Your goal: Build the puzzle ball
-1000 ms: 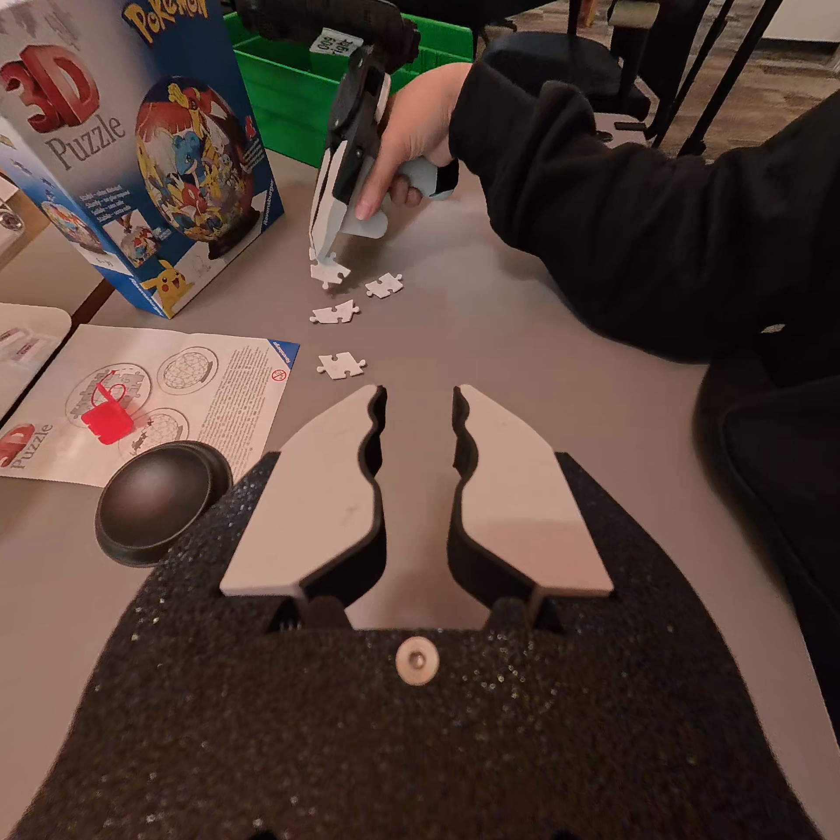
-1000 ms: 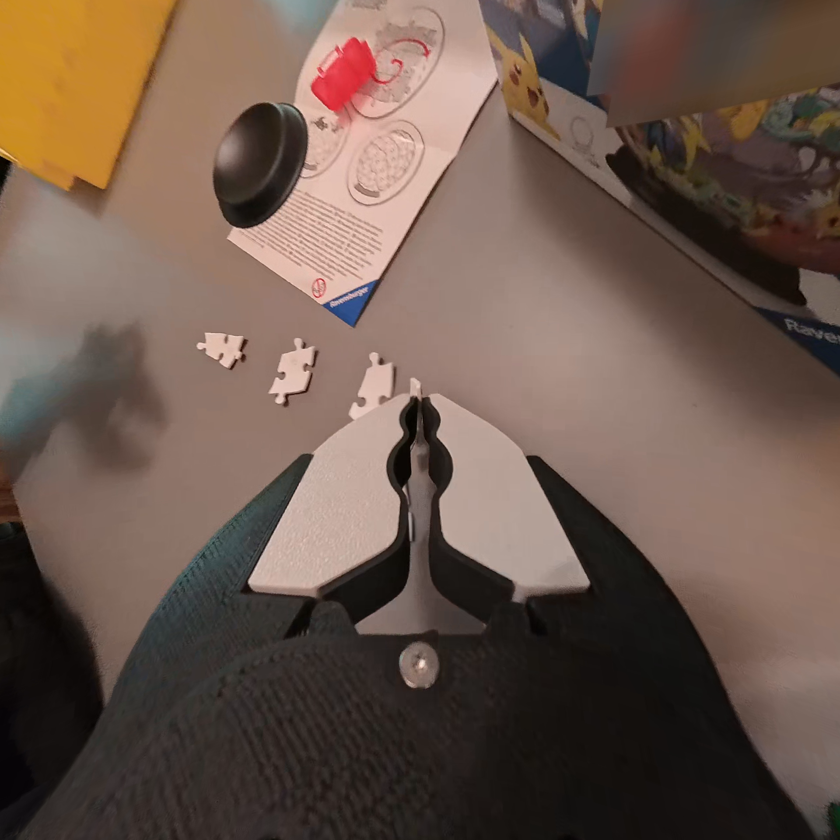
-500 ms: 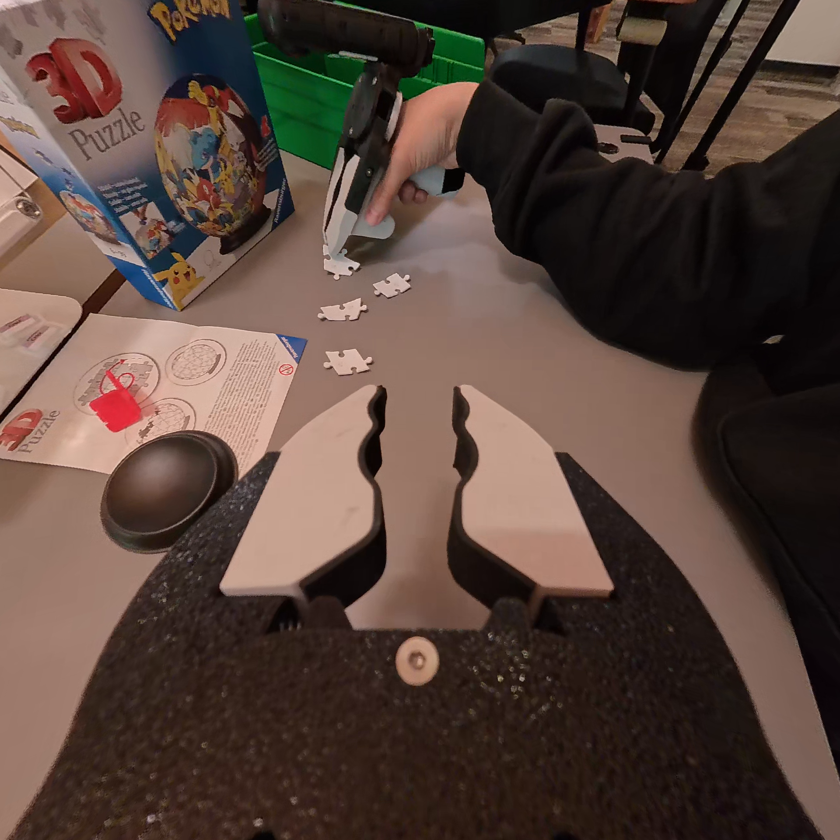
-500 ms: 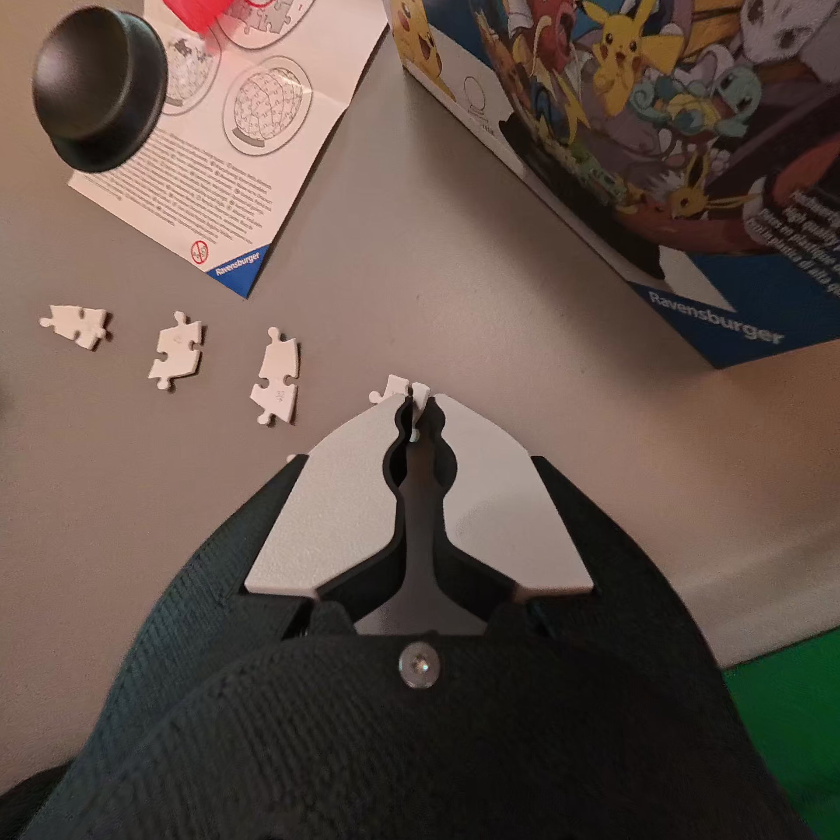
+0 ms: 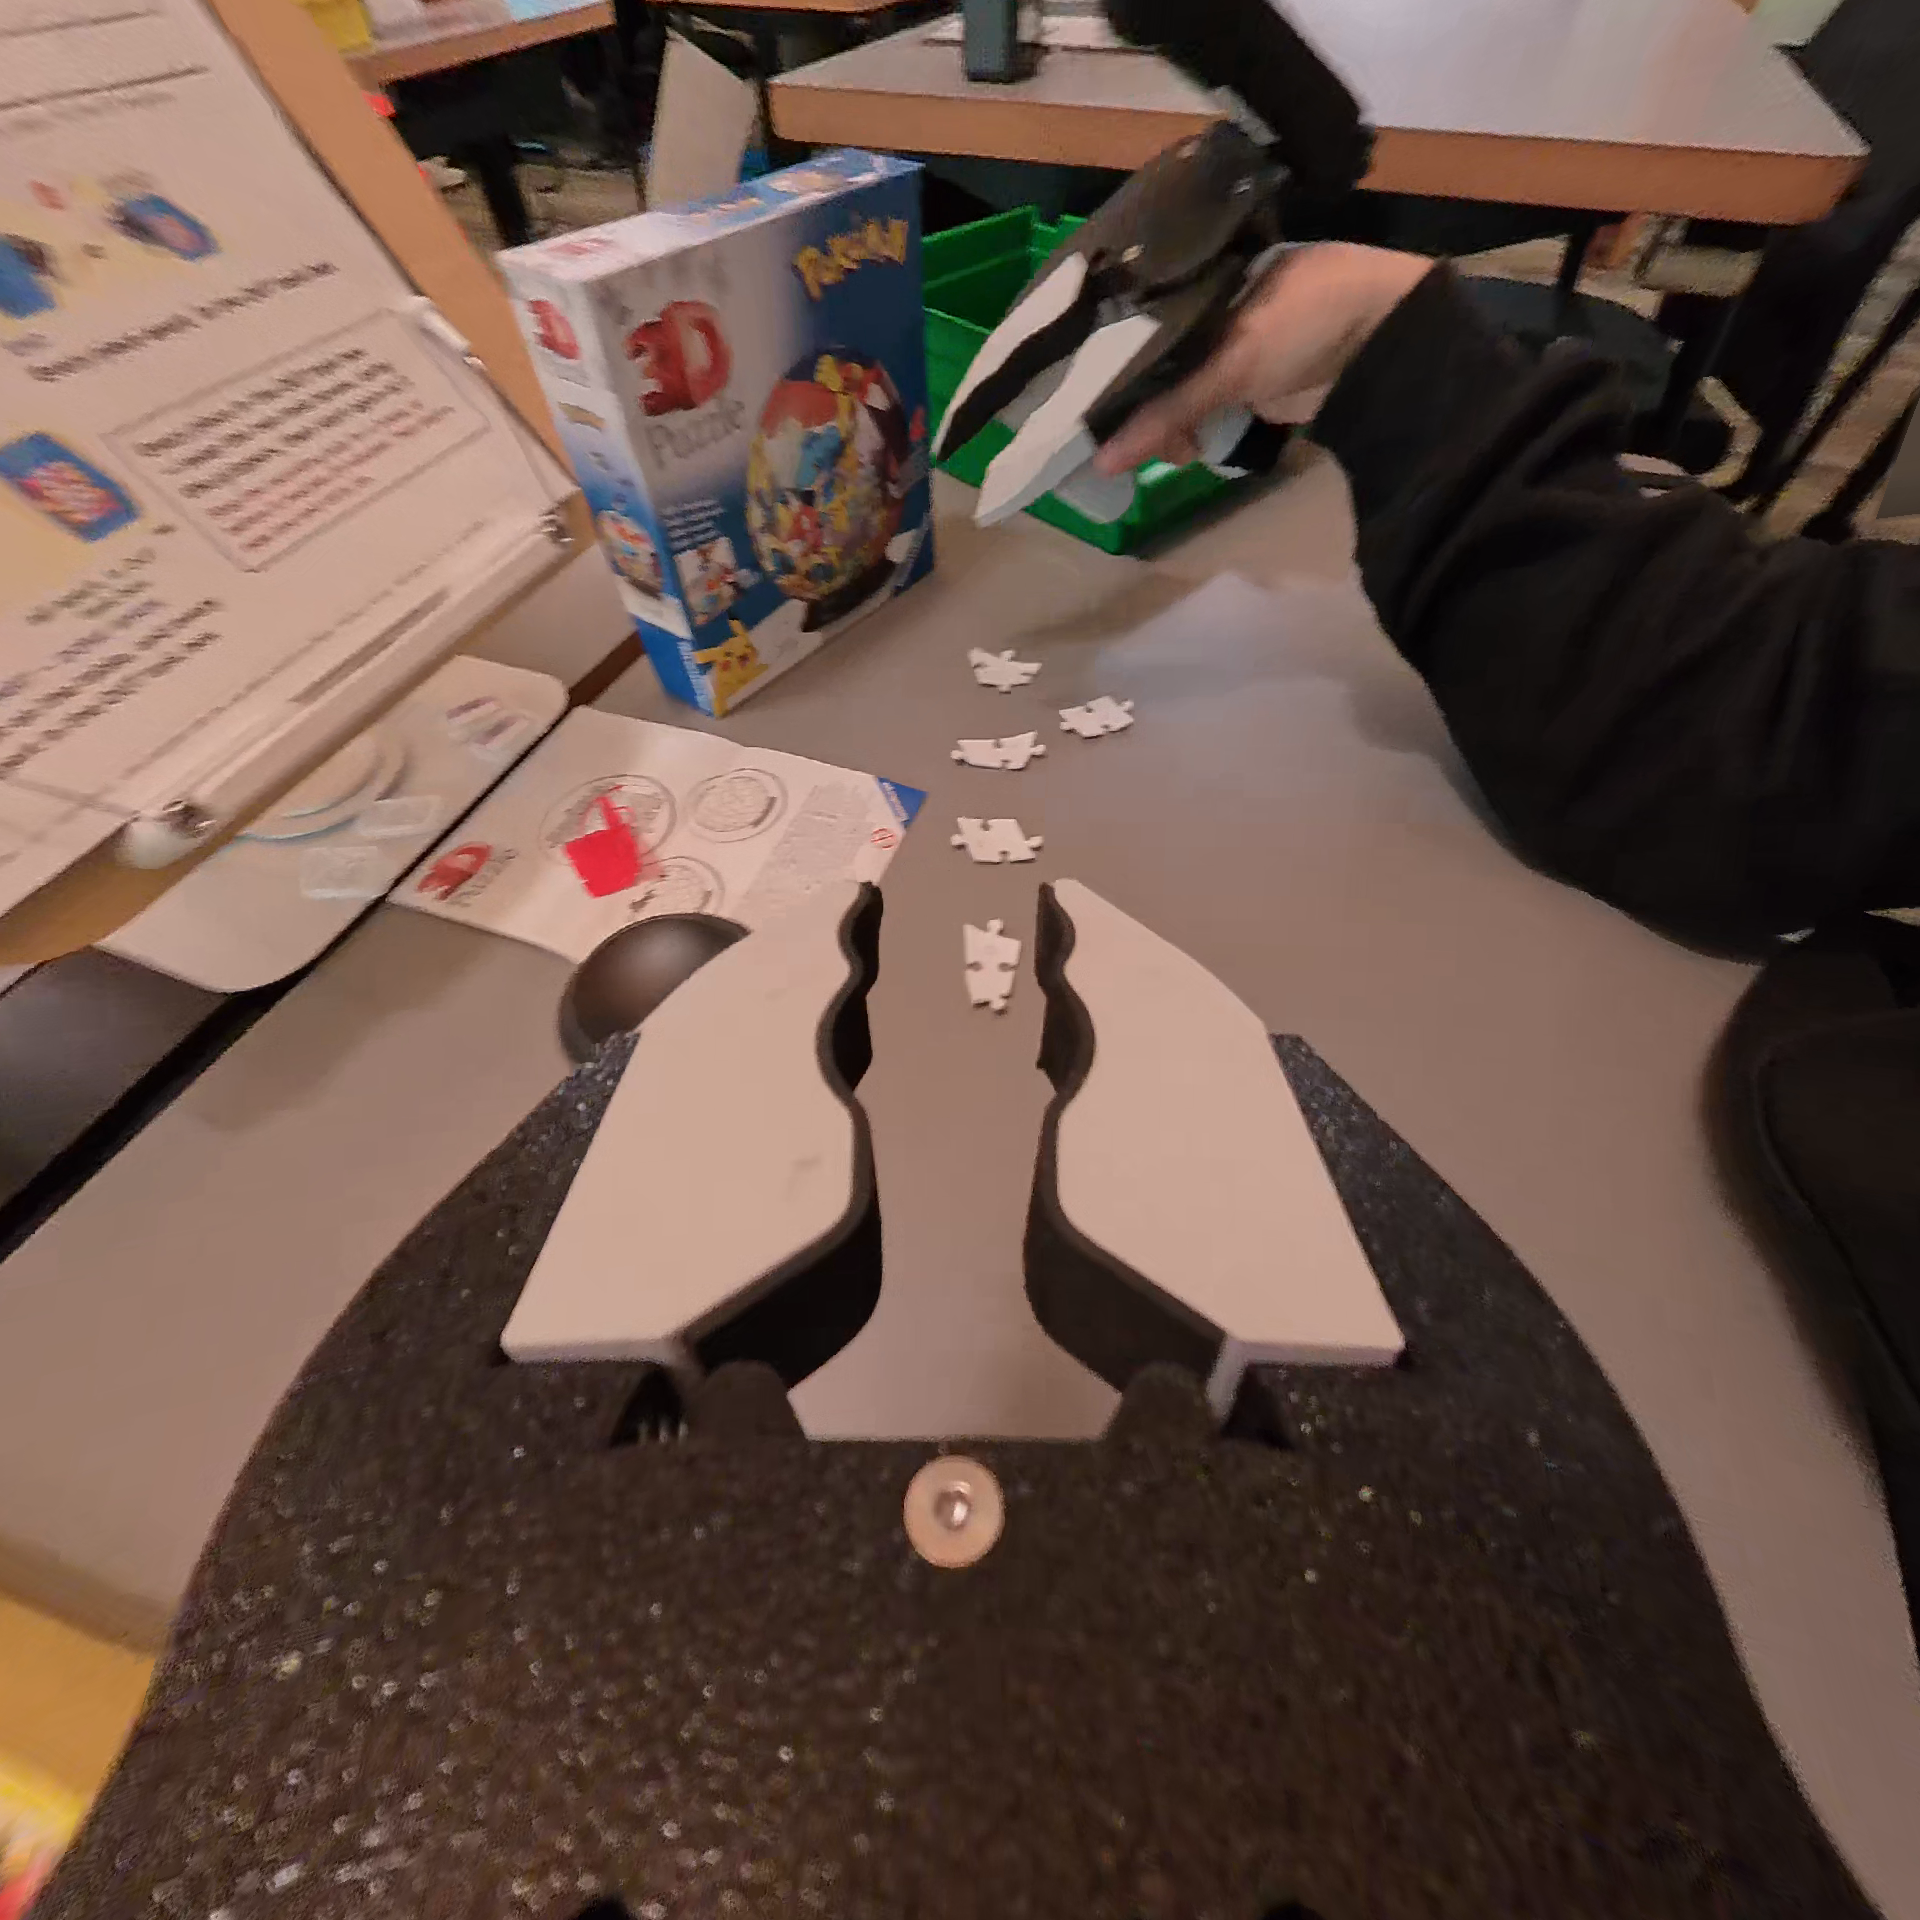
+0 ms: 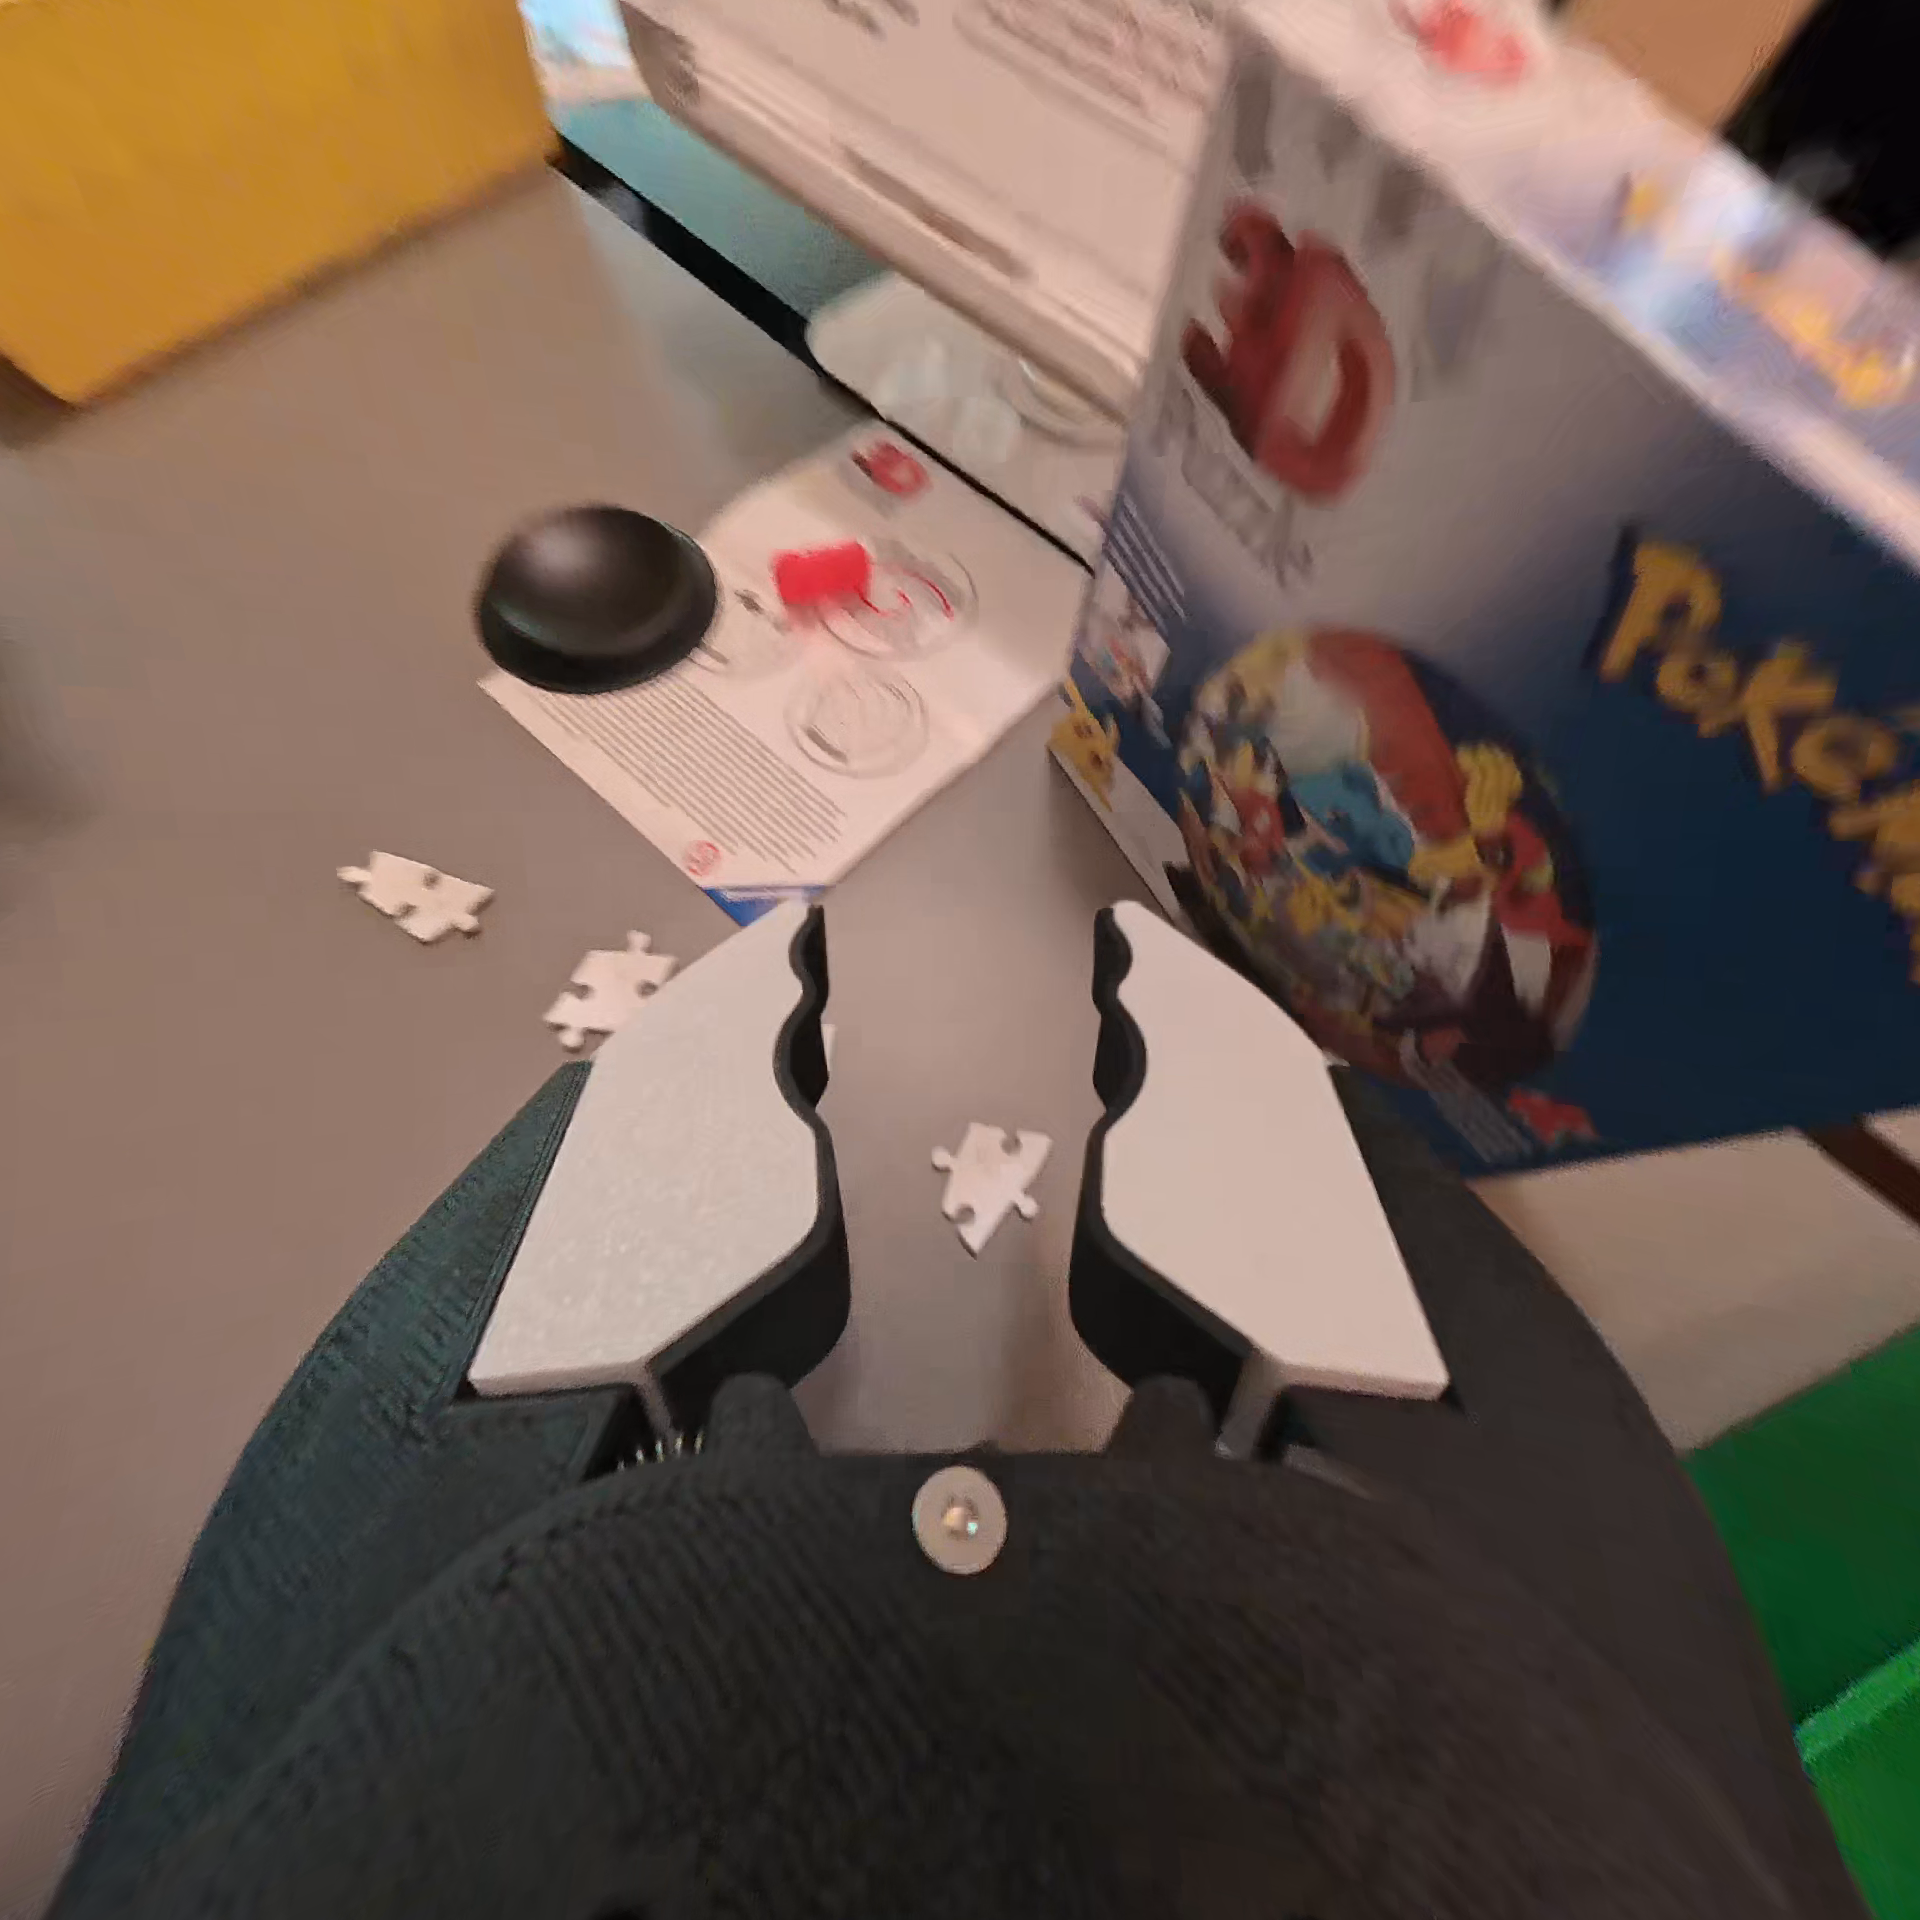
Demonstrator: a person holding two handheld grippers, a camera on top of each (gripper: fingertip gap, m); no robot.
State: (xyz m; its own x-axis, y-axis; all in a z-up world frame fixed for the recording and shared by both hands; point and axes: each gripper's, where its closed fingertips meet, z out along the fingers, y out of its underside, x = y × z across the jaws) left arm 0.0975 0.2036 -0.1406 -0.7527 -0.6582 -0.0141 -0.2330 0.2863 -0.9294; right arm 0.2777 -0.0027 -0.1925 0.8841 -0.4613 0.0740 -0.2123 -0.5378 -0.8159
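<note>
Several white puzzle pieces (image 5: 995, 840) lie face down in a row on the grey table (image 5: 1299, 935). My left gripper (image 5: 958, 920) is open and empty, low over the table, with the nearest piece (image 5: 989, 964) lying between its fingertips. My right gripper (image 6: 961, 925) is open and empty, and one piece (image 6: 992, 1195) lies on the table below its fingers. In the left wrist view the right gripper (image 5: 964, 483) is raised above the far end of the row. Two more pieces (image 6: 421, 894) lie to its left.
The blue puzzle box (image 5: 769, 436) stands at the far left, with the instruction leaflet (image 5: 727, 831), a red plastic part (image 5: 603, 852) and the black dome stand (image 5: 644, 977) in front of it. A green bin (image 5: 997, 312) is behind. A black sleeve (image 5: 1610, 644) crosses the right side. The left gripper's tips are roughly 30 centimeters from the right gripper's.
My right gripper has let its puzzle piece go onto the table, opened and lifted away. My left gripper stays open; its view has drawn back and now shows a fifth piece between its fingertips.
</note>
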